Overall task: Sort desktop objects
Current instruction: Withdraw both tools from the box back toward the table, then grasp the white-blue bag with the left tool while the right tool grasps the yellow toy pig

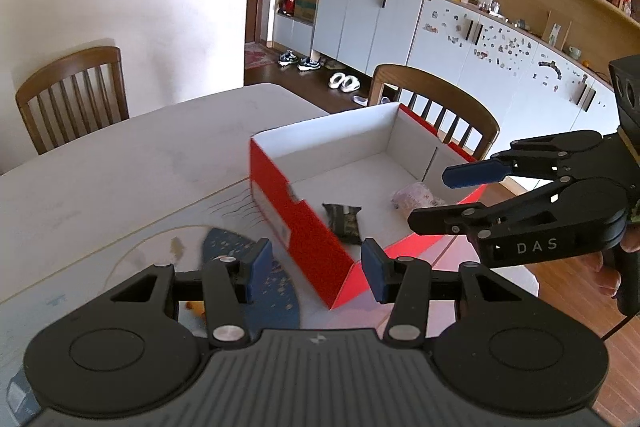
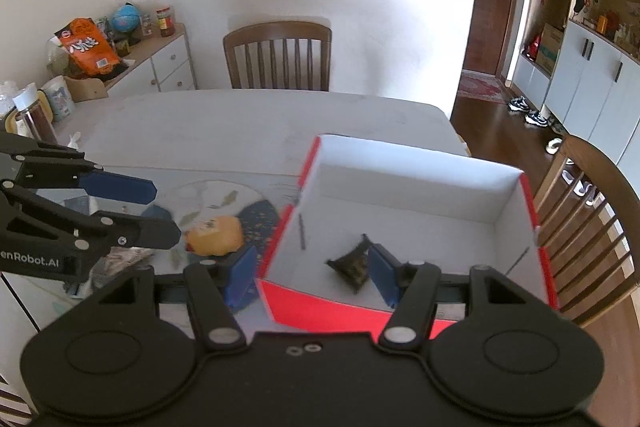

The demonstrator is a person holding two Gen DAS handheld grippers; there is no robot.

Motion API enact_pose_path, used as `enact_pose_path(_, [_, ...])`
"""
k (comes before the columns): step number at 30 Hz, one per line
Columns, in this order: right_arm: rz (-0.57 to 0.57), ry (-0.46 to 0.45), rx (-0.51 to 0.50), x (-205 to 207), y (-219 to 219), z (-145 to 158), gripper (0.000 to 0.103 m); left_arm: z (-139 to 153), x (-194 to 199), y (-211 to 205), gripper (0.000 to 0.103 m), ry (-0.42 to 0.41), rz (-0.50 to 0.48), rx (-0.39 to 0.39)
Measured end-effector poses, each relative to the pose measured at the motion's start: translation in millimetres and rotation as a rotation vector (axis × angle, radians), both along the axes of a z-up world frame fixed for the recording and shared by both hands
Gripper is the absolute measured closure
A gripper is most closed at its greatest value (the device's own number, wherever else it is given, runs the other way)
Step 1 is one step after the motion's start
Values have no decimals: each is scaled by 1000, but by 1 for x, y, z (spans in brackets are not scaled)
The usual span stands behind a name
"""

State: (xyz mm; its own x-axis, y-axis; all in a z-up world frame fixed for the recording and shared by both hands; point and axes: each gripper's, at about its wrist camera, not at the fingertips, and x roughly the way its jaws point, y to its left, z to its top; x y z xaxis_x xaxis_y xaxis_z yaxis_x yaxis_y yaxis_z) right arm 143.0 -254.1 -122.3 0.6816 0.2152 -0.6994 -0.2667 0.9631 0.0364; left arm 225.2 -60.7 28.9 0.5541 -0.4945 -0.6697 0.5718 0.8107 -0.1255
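A red box with a white inside (image 1: 304, 227) stands open on the table; it also shows in the right wrist view (image 2: 400, 183). A dark sachet (image 1: 343, 221) lies in it, also seen in the right wrist view (image 2: 354, 263). A pale pink wrapped item (image 1: 414, 197) lies by the box's right wall. My left gripper (image 1: 316, 269) is open and empty over the box's near corner. My right gripper (image 2: 314, 277) is open and empty above the box's near wall. A yellow round toy (image 2: 216, 237) lies on a mat left of the box.
A round patterned mat (image 2: 224, 203) lies on the grey table (image 1: 120, 167). Wooden chairs (image 2: 280, 55) stand at the far side and at the right (image 1: 440, 107). Jars and cups (image 2: 36, 111) stand at the table's far left. Papers (image 2: 120, 261) lie by the left gripper.
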Motion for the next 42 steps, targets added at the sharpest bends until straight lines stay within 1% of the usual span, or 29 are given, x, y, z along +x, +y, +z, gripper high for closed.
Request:
enact_pose_path(6, [17, -10, 9, -6, 33, 0, 41, -3, -12, 40, 55, -2, 21, -14])
enact_pose_path(10, [28, -13, 8, -8, 57, -5, 41, -8, -17, 69, 55, -1, 53, -17])
enact_pose_path(11, [31, -11, 12, -7, 63, -6, 41, -9, -17, 77, 53, 0, 65, -24])
enact_pose_path(13, [37, -9, 18, -8, 73, -8, 39, -11, -19, 93, 45, -2, 89, -30])
enact_pose_path(16, [49, -10, 22, -7, 87, -11, 38, -14, -21, 115, 44, -15, 125, -22])
enact_pose_path(18, [55, -9, 26, -4, 96, -14, 34, -17, -21, 129, 43, -12, 147, -22])
enact_pose_path(20, [61, -10, 24, -2, 105, -17, 33, -19, -21, 144, 40, -19, 168, -19])
enact_pose_path(21, [65, -12, 22, 0, 109, -18, 32, -20, -21, 151, 37, -25, 183, -14])
enact_pose_path(26, [74, -9, 25, 6, 124, -25, 32, -26, -21, 180, 35, -38, 222, 1])
enact_pose_path(27, [76, -12, 32, 8, 126, -26, 29, -27, -22, 185, 33, -41, 228, 1])
enact_pose_path(30, [80, -18, 47, 10, 130, -30, 28, -31, -24, 196, 22, -53, 240, 14])
enact_pose_path(31, [80, -22, 48, 11, 131, -31, 28, -33, -24, 199, 19, -56, 244, 19])
enact_pose_path(32, [80, -24, 47, 11, 132, -32, 26, -35, -25, 203, 19, -57, 248, 26])
enact_pose_path(35, [71, -24, 43, 15, 136, -38, 24, -45, -23, 214, 18, -48, 266, 45])
enact_pose_path(39, [73, -30, 39, 18, 140, -44, 18, -61, -19, 233, 18, -20, 297, 52])
enact_pose_path(41, [87, -35, 40, 19, 141, -47, 17, -68, -18, 242, 14, -13, 301, 47])
enact_pose_path(42, [88, -38, 31, 20, 142, -49, 16, -70, -18, 246, 7, -10, 303, 48])
